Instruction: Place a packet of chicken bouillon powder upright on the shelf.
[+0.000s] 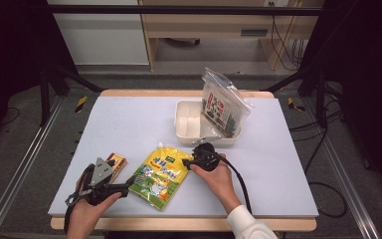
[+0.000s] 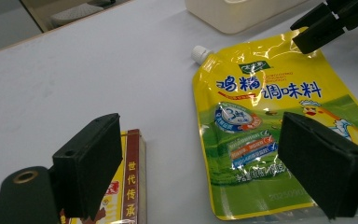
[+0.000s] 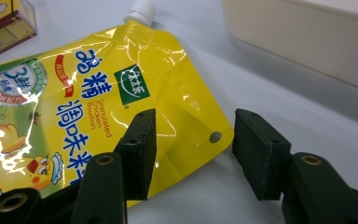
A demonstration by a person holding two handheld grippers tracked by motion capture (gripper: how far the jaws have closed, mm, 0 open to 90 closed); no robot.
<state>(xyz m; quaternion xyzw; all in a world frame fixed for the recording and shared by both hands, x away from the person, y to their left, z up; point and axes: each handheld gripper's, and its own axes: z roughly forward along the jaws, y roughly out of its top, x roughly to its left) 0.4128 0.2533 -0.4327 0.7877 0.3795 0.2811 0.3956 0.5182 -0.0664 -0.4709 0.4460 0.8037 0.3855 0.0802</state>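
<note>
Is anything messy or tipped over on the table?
One thing looks askew: the clear bag of dark food sticks out of the white tray, leaning over its right side instead of lying flat inside. The yellow pouch lies flat with its cap on, and the small box looks fine. Nothing is spilled.
</note>
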